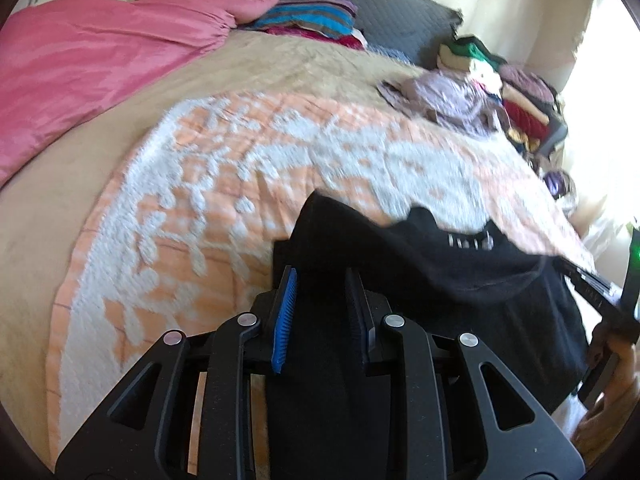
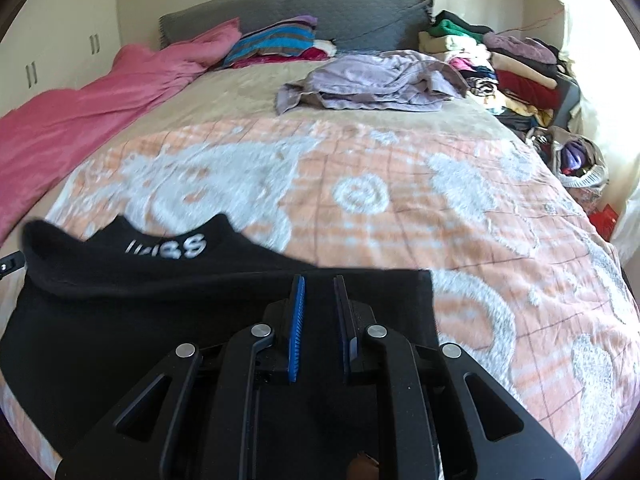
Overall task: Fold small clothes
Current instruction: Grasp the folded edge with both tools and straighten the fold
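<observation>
A black garment (image 1: 460,264) with white lettering at its neck hangs stretched between both grippers over the orange-and-white blanket (image 1: 240,184). My left gripper (image 1: 320,276) is shut on one edge of it, black cloth running between the blue pads. In the right wrist view the same black garment (image 2: 160,280) spreads to the left, its white lettering upside down. My right gripper (image 2: 319,280) is shut on its right edge. The right gripper's body and the hand holding it show at the far right of the left wrist view.
A lilac crumpled garment (image 2: 372,80) lies further up the bed. A pile of folded and loose clothes (image 2: 508,64) lines the right side. A pink duvet (image 2: 80,108) covers the left, with striped pillows (image 2: 276,40) by the grey headboard (image 2: 340,12).
</observation>
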Demonstrator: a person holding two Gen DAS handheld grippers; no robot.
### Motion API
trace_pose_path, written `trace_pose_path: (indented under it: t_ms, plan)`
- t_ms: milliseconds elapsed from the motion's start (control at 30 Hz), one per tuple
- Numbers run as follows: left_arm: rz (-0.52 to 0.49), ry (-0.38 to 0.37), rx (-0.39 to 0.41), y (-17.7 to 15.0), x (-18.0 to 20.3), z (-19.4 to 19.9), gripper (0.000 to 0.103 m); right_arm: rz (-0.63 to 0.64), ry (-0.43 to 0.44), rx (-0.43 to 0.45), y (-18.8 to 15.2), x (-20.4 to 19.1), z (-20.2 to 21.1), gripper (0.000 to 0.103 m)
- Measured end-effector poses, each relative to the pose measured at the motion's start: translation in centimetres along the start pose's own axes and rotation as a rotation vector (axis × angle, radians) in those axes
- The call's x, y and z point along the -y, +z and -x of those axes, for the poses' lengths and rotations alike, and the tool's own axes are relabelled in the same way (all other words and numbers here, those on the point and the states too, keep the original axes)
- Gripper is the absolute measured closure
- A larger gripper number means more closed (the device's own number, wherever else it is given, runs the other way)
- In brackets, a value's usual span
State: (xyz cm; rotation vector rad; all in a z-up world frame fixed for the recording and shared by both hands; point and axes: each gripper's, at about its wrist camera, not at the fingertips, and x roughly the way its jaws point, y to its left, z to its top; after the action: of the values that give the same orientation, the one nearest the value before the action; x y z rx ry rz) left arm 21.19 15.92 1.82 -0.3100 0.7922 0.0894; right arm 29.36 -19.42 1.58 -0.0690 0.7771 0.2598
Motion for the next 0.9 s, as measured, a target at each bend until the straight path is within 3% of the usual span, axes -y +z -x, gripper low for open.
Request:
trace_pose_path:
  t_ms: [233,300,333,533,567,600,633,667,900]
  plan:
    - [0.039,-0.014,-0.009,-0.3,-1.7,-0.2,0.083,-0.053,-0.019,0.014,-0.5,2.7,1.2,0.086]
    - [0.043,-0.025,-0.029,-0.7,-1.9,-0.7,0.078,-0.081,-0.023,0.002,-1.0,3.9,1.2,0.065]
    - [0.043,-0.027,-0.035,-0.8,-1.9,-0.9,0.077,-0.094,-0.023,-0.002,-1.2,4.3,1.2,0.063]
    - [0.004,-0.018,-0.057,-1.4,-1.2,-2.3,0.076,-0.138,0.015,-0.058,-2.1,5.7,-0.1,0.063]
    - [-0.003,-0.013,-0.055,-1.6,-1.1,-2.3,0.085,-0.137,0.021,-0.064,-2.2,5.6,-0.3,0.063]
    - [-0.012,-0.005,-0.047,-1.7,-1.0,-2.3,0.095,-0.133,0.024,-0.067,-2.3,5.5,-0.5,0.071]
    - [-0.018,-0.001,-0.040,-1.8,-0.9,-2.3,0.097,-0.128,0.029,-0.067,-2.4,5.4,-0.6,0.079]
    - [-0.021,-0.001,-0.030,-1.9,-0.9,-2.0,0.099,-0.122,0.036,-0.065,-2.4,5.3,-0.6,0.094]
    - [-0.072,0.005,0.091,-0.7,0.0,1.5,0.099,-0.136,0.055,0.092,-1.0,5.3,3.3,0.095]
